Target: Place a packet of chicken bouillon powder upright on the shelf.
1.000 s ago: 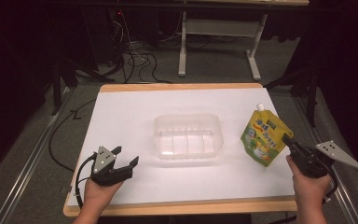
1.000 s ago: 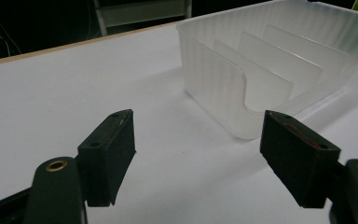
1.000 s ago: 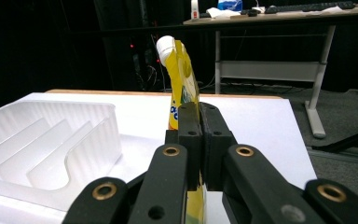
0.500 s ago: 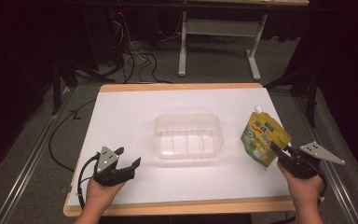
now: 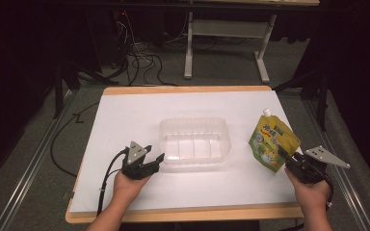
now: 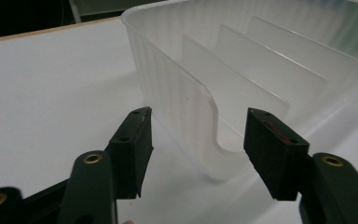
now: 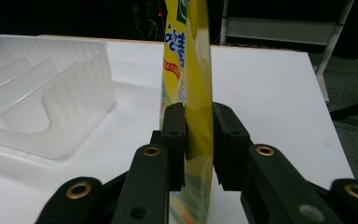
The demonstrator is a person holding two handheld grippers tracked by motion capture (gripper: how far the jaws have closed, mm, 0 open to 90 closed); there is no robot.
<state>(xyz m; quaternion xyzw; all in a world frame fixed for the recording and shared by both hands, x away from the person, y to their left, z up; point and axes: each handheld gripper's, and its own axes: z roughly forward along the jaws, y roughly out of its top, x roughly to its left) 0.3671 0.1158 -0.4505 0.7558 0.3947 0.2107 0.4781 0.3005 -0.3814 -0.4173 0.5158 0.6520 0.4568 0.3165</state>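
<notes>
While the right tongs (image 7: 198,140) are clenched on the lower edge of the yellow pouch (image 5: 271,140), their jaws having just been closing on it, the pouch stands at the right of the counter (image 5: 125,120), just beside the clear divided tray (image 5: 194,140). Left tongs (image 6: 196,149) released, jaws astride the tray's near corner wall and just narrowing, pads not yet pressing.

Judgement: steady the tray first, then lift the pouch by a firm bite below its middle.

Pouch long axis near upright, leaning slightly; white spout cap (image 5: 267,112) points up and away from the person.
</notes>
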